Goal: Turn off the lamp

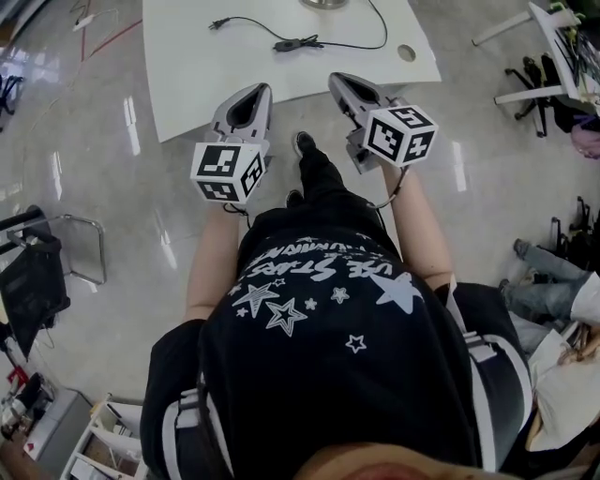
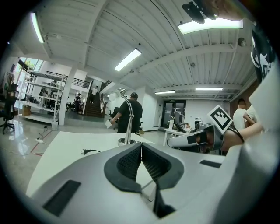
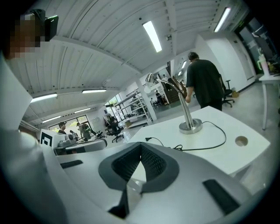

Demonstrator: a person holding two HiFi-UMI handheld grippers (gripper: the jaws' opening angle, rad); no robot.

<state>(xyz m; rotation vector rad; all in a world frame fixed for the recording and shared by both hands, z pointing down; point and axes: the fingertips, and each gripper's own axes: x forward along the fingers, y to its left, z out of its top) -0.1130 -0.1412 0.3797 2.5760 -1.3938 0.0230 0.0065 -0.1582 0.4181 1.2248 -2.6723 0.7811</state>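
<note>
Left gripper [image 1: 255,94] and right gripper [image 1: 342,82]: fingers pinched together, empty, short of worktop [image 1: 187,75]. Lamp [image 3: 190,127] at 12 o'clock. Shirt [image 1: 319,319] print: stars, lettering unreadable.

A tally at the one white surface [image 1: 187,84]
It carries one lamp [image 3: 190,127] and one black cord [image 1: 298,43] with one plug [image 1: 215,23], and it has one round hole [image 1: 406,52]. Two grippers are held before it, the left gripper [image 1: 255,92] and the right gripper [image 1: 341,81]. One person in a dark shirt [image 3: 205,83] stands beyond the lamp.
</note>
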